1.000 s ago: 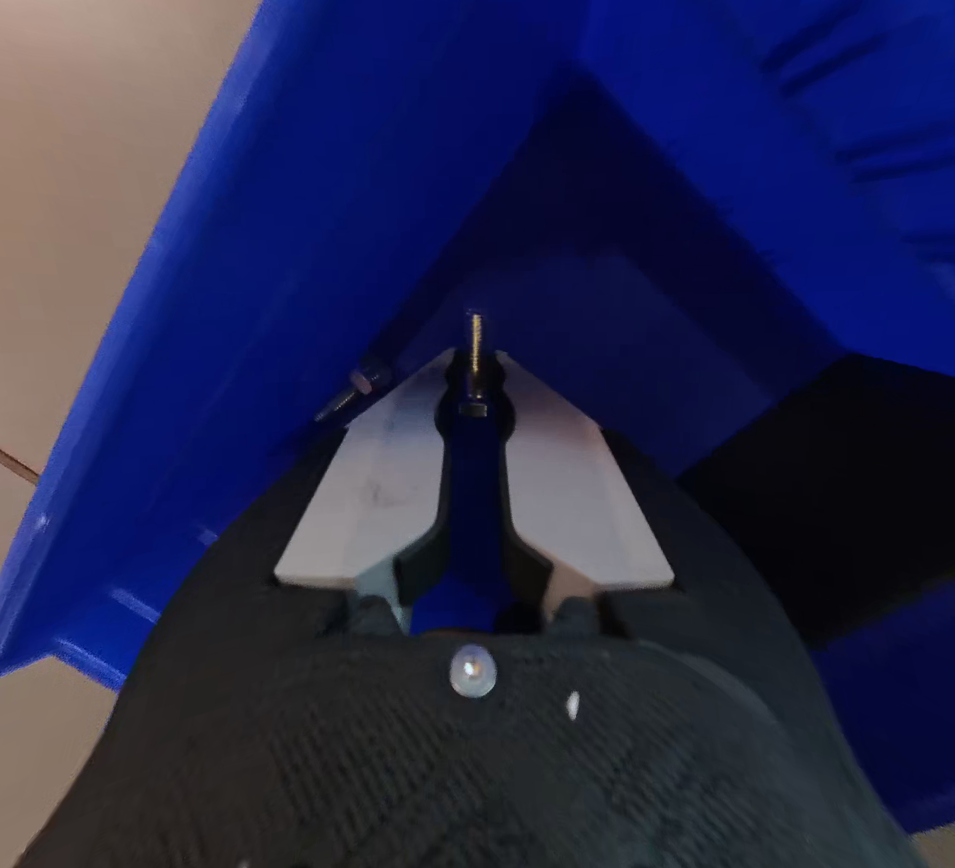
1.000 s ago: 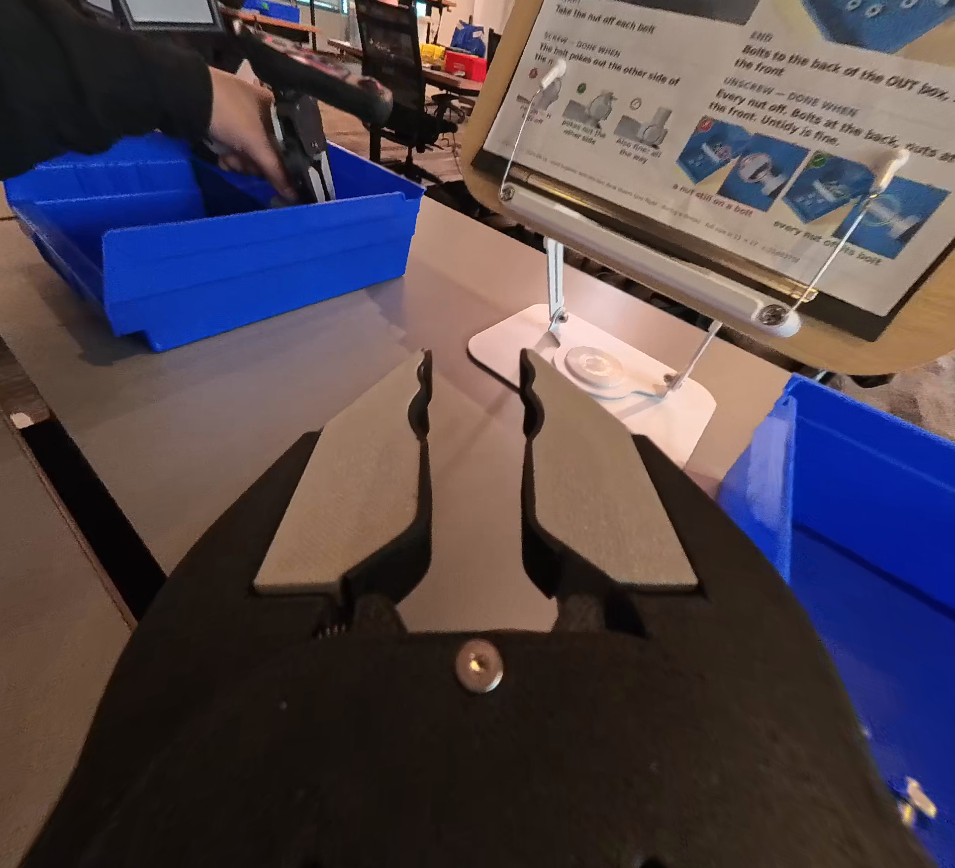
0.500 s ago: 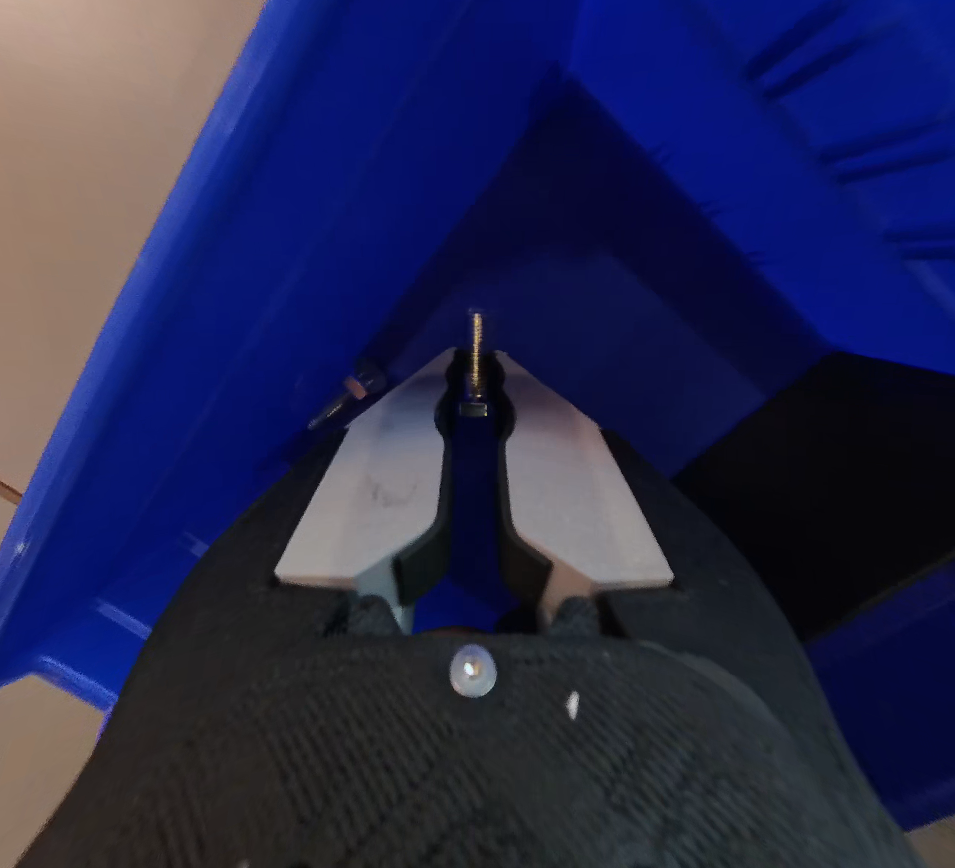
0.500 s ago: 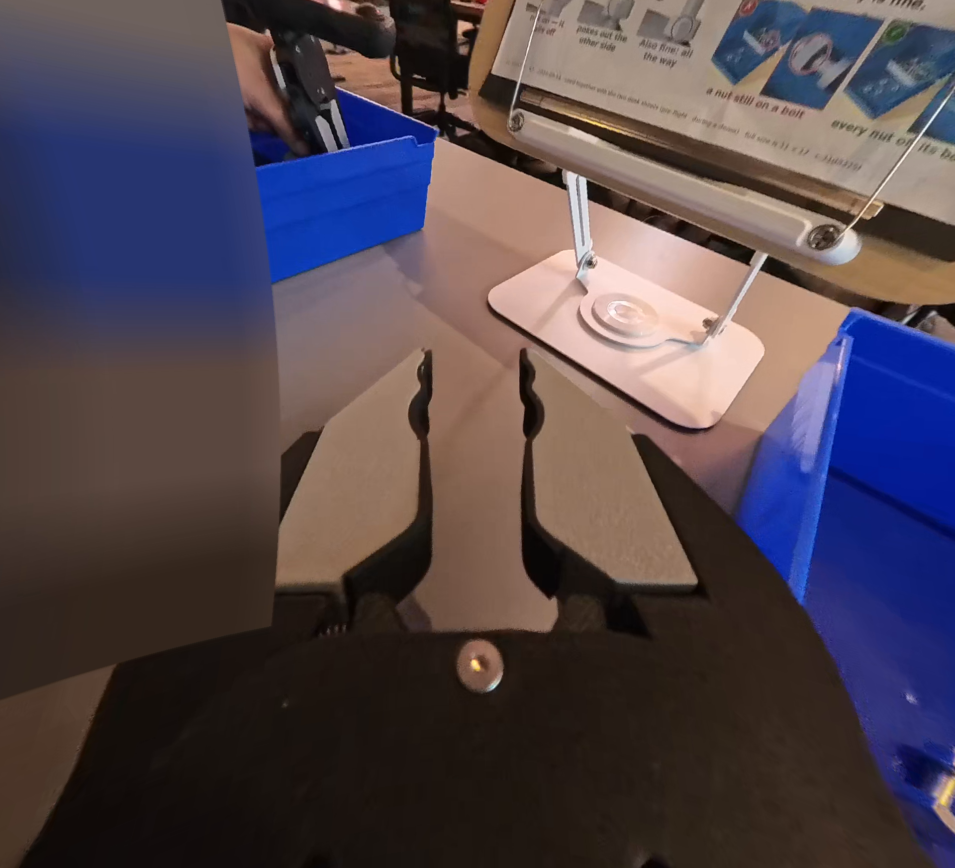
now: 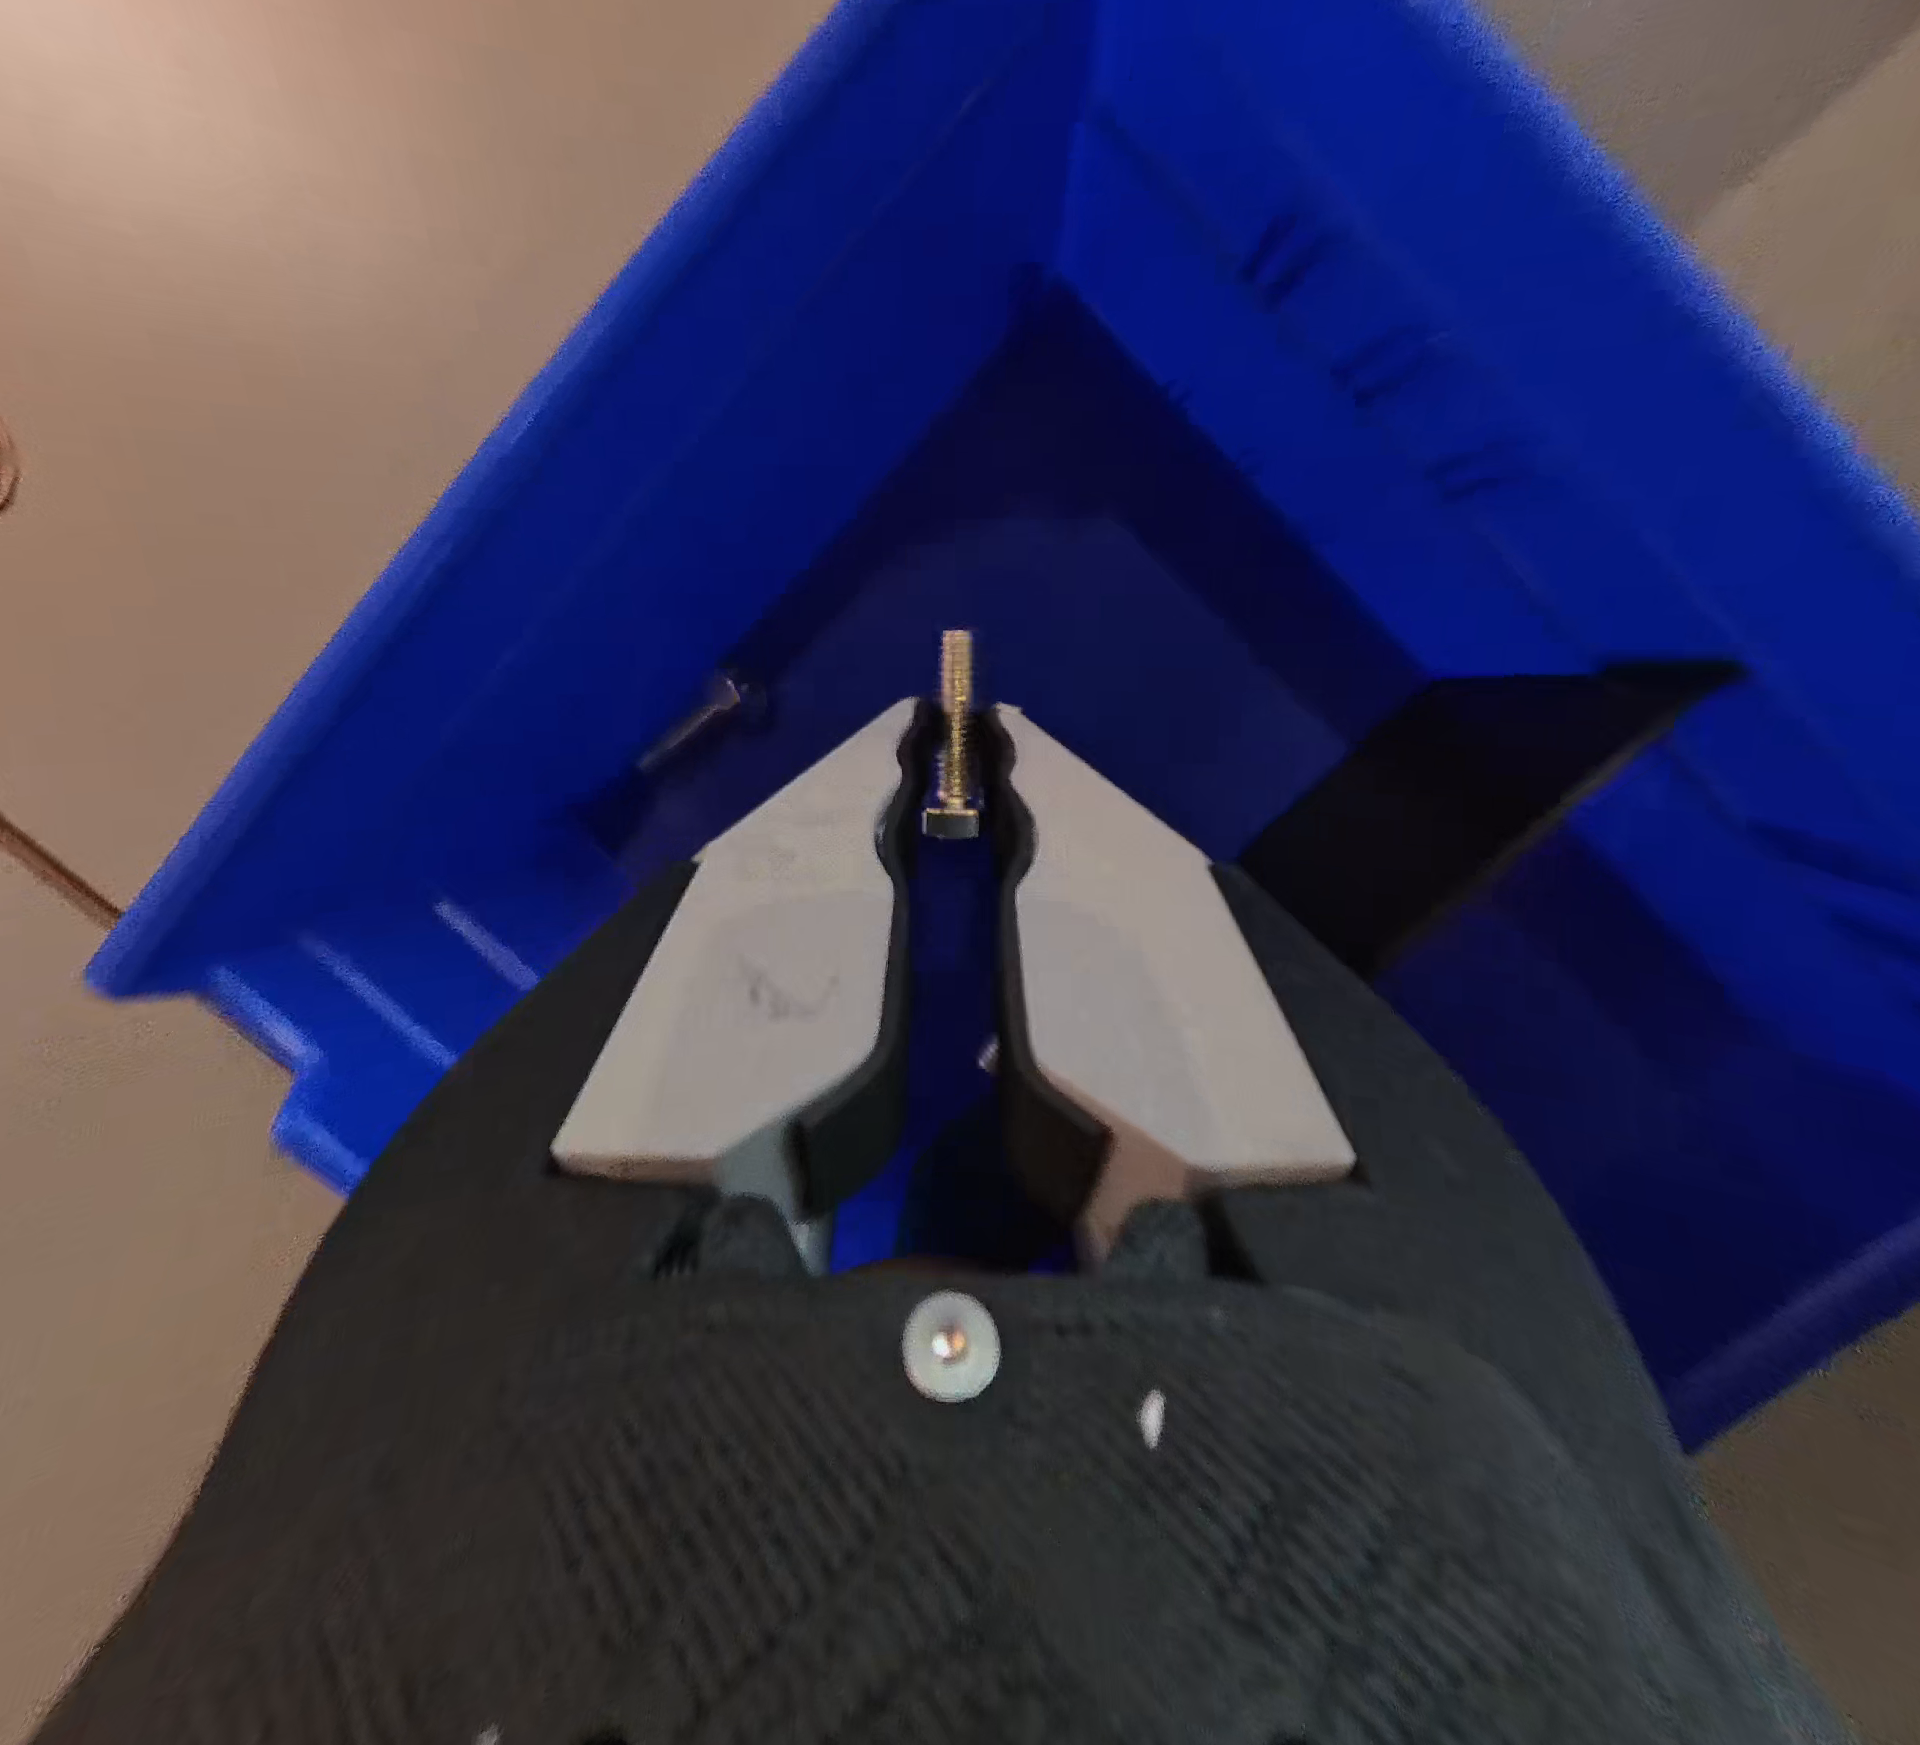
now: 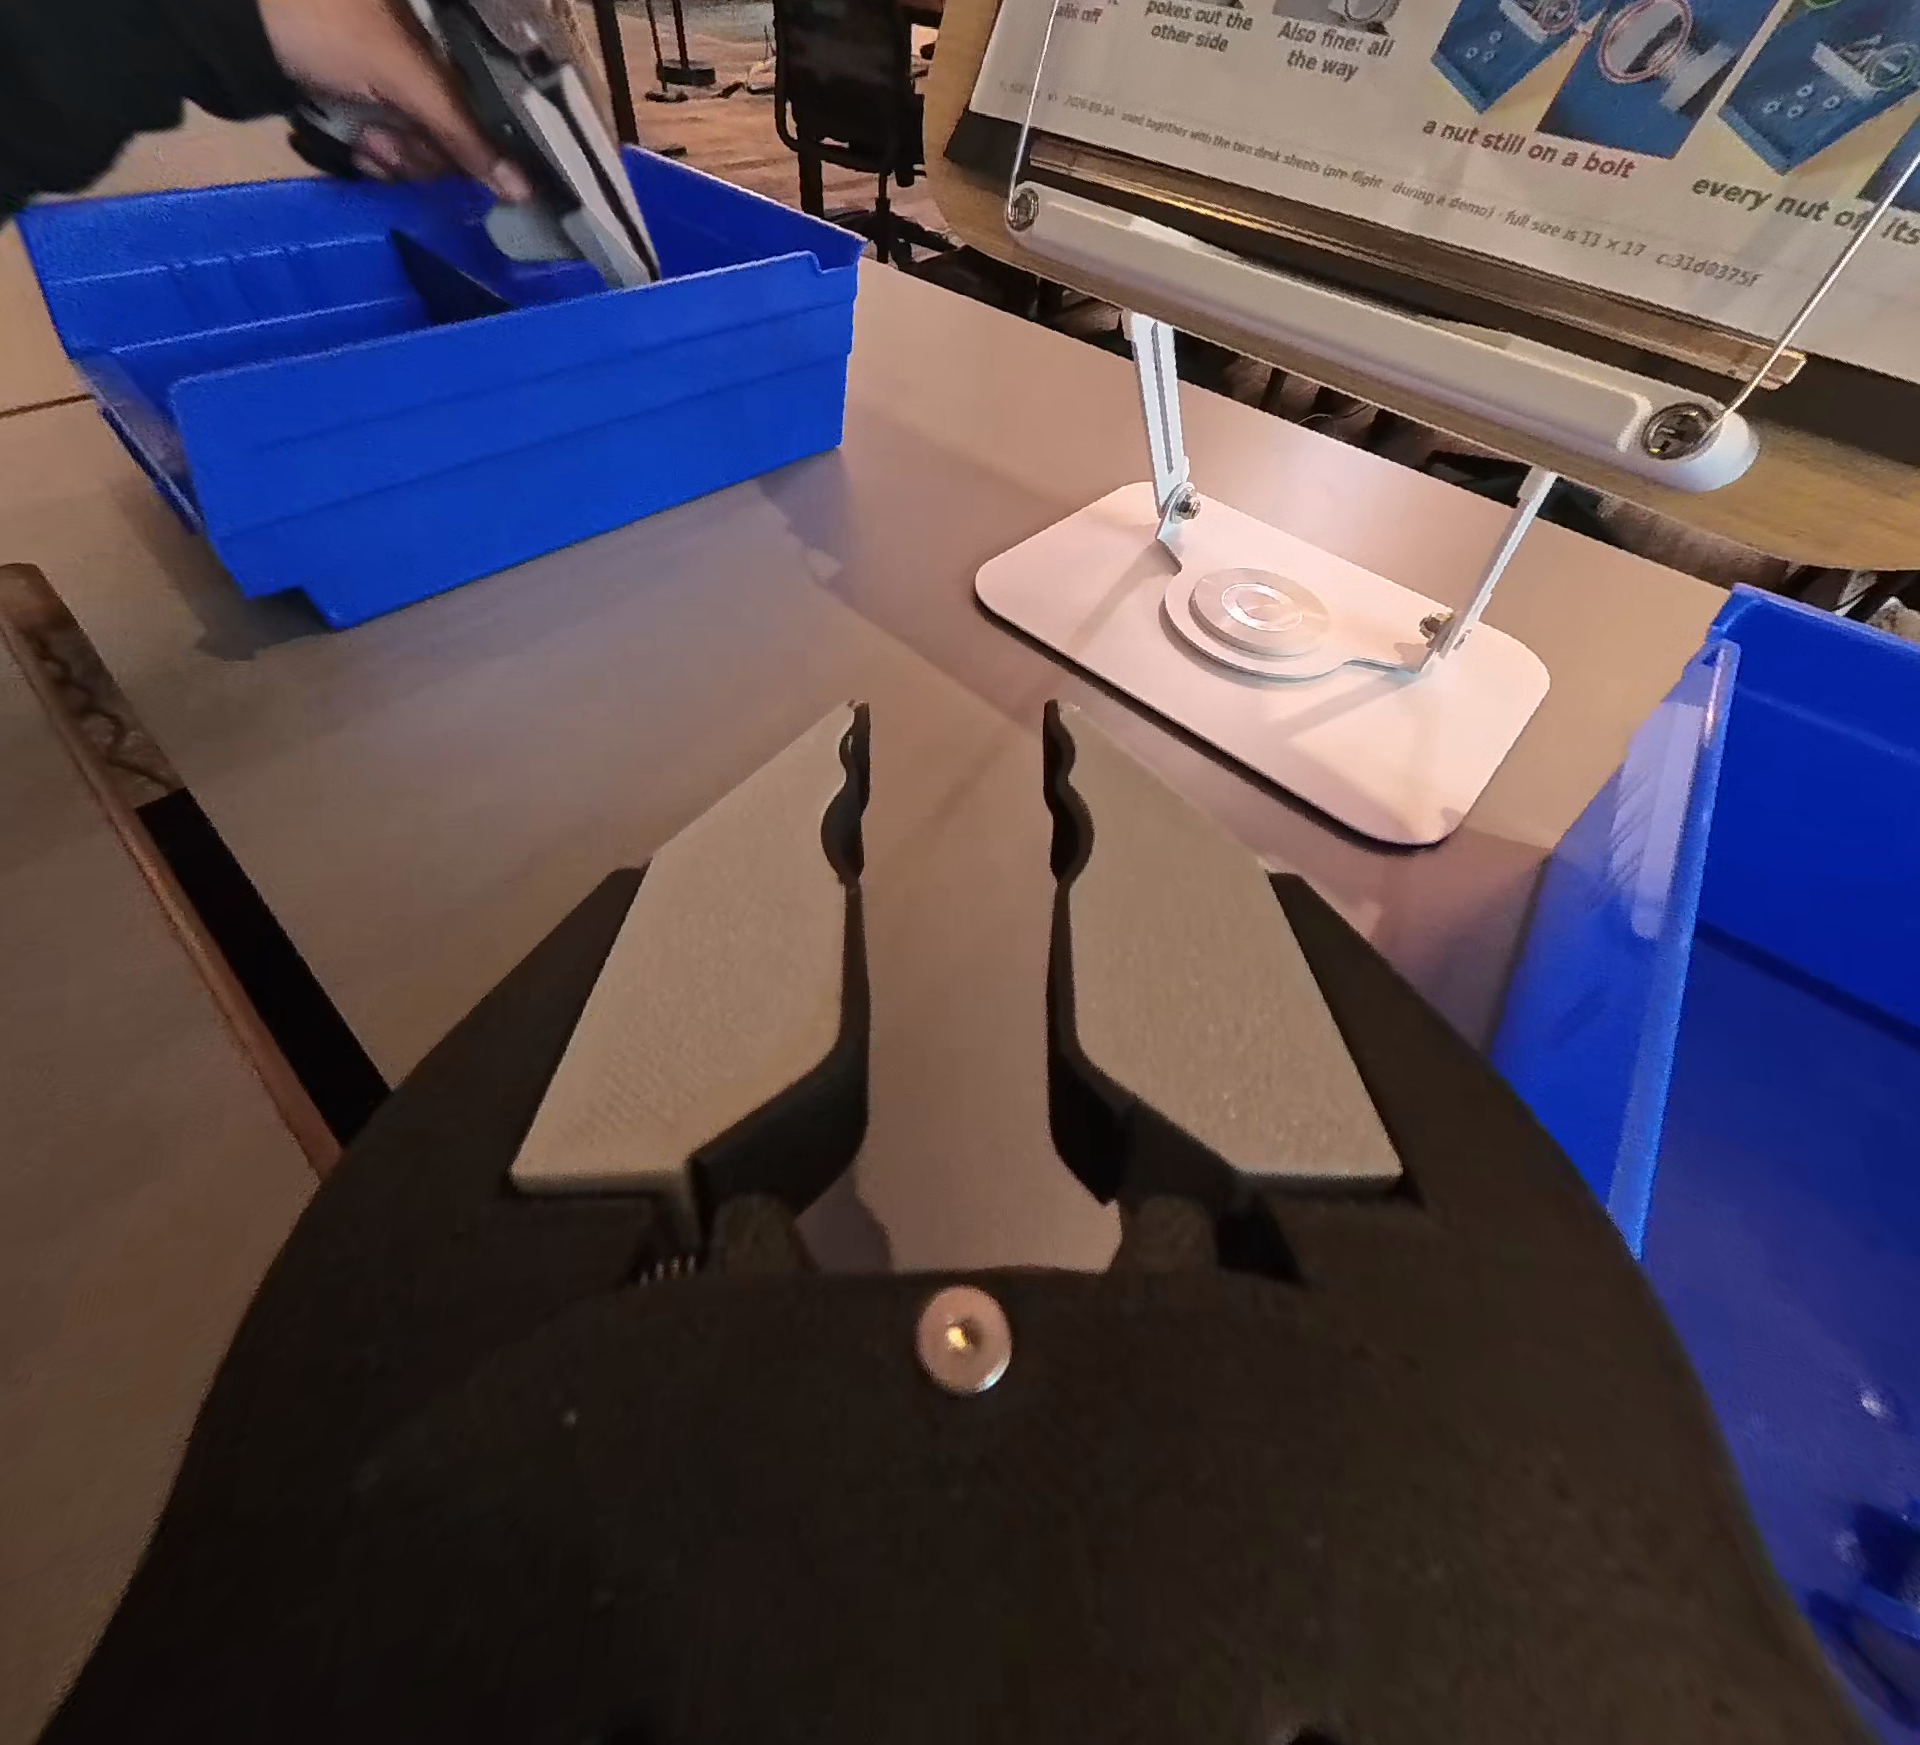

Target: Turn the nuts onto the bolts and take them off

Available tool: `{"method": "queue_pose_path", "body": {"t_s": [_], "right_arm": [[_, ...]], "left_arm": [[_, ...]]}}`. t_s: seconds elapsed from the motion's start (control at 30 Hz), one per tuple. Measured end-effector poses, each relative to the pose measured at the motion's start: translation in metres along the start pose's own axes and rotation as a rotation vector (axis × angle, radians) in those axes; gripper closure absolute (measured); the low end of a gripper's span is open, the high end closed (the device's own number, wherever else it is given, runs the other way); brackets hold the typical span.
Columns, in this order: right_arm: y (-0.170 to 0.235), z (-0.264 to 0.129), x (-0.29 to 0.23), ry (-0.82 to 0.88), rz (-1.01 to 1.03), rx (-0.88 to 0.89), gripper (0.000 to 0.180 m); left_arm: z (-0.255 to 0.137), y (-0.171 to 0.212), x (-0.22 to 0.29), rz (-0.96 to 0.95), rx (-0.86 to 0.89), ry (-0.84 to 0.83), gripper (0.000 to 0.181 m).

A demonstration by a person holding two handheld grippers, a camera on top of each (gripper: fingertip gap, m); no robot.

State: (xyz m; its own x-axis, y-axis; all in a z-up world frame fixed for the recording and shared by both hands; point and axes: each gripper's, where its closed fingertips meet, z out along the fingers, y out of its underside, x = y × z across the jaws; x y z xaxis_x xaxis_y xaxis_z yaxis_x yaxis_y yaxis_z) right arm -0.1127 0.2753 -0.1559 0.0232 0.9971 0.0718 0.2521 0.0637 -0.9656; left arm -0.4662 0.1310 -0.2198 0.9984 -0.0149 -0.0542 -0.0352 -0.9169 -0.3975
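Note:
In the left wrist view my left gripper [image 5: 958,710] is shut on a brass-coloured bolt [image 5: 955,672]. The bolt's head sits between the fingers and its thread sticks out past the tips. It hangs above the corner of a blue bin [image 5: 644,490]. A second bolt [image 5: 698,727] lies on the bin floor against the left wall. My right gripper [image 6: 956,731] is open and empty over the grey table [image 6: 582,739]. The right wrist view also shows the left gripper [image 6: 582,209] far off, tilted down into the same blue bin [image 6: 499,438].
A black divider [image 5: 1455,765] stands across the bin. A white stand [image 6: 1278,687] holding an instruction board [image 6: 1455,33] sits at the table's back. A second blue bin [image 6: 1787,1020] is at the right. The table's edge [image 6: 156,822] runs at the left. Some 40 cm of space lies between my two pairs of fingers.
My left gripper has lifted and pulled back with the bolt, so more of the bin shows. The right gripper's view has swung slightly; it stays open.

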Motion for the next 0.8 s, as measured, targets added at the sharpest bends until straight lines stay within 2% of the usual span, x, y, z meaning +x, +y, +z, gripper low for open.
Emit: {"method": "queue_pose_path", "body": {"t_s": [0.23,0.47,0.63,0.8], "right_arm": [[-0.006,-0.001,-0.008,-0.019,0.007,0.036,0.150],[-0.004,-0.001,-0.011,-0.030,0.027,0.031,0.150],[0.003,-0.001,-0.003,-0.011,0.036,0.009,0.150],[-0.001,-0.006,0.004,-0.016,0.078,0.030,0.150]], "left_arm": [[-0.080,-0.022,0.028,-0.068,0.284,-0.007,0.173],[-0.158,-0.073,0.135,-0.080,0.790,0.209,0.173],[-0.155,-0.095,0.222,-0.024,0.929,0.339,0.174],[-0.111,-0.116,0.288,-0.032,0.953,0.413,0.174]]}}
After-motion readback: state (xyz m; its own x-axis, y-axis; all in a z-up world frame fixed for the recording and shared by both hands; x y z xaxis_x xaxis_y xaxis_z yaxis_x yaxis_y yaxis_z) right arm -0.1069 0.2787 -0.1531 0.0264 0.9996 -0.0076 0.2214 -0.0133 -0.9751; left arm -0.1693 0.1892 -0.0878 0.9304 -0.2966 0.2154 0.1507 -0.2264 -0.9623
